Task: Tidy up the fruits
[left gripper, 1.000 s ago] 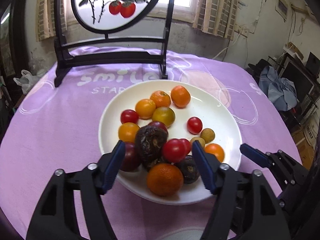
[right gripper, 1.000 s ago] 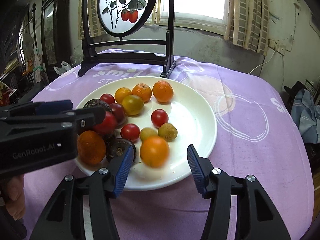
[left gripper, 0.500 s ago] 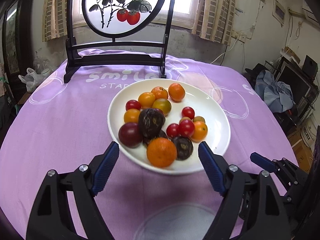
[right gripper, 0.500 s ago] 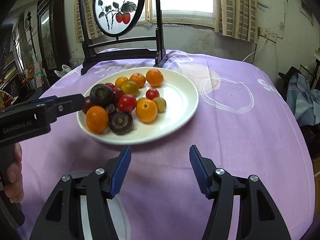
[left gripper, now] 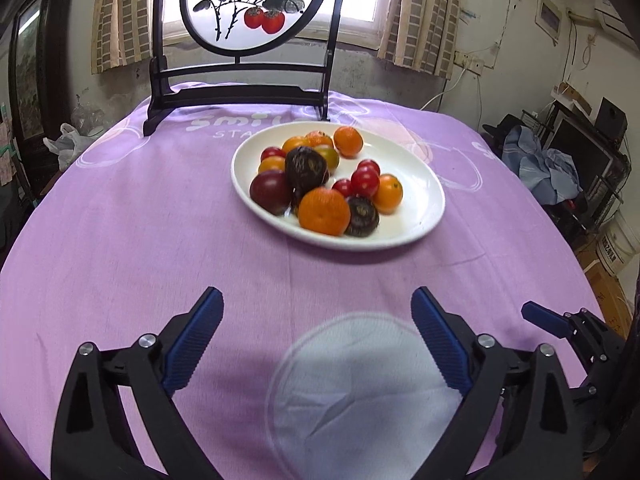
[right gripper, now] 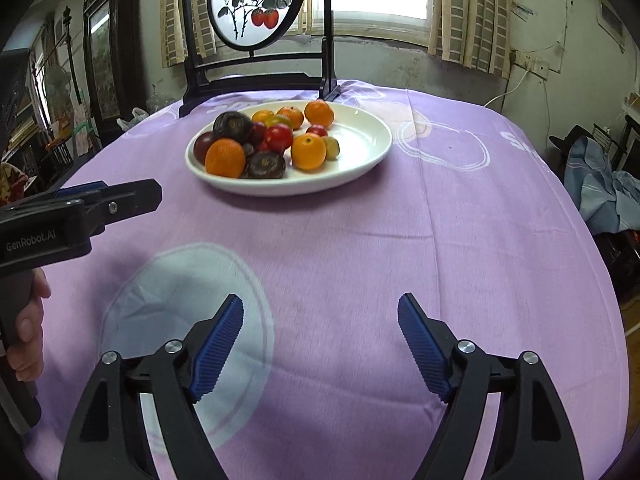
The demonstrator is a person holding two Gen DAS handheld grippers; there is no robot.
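I see the white plate (left gripper: pixel 424 216) of fruits (left gripper: pixel 324 184) sitting on the purple-clothed counter (left gripper: pixel 132 220), well ahead of both claws; an orange mandarin (left gripper: pixel 324 211) lies at the plate's near rim, dark fruits and red tomatoes heaped behind it; my left claw (left gripper: pixel 316 340) stands wide, its jaws having just been opening, nothing between them but cloth and a pale printed circle (left gripper: pixel 360 396); my right claw (right gripper: pixel 320 344) is likewise spread and empty, just been opening too; a painted round screen (left gripper: pixel 256 4) stands beyond the plate.
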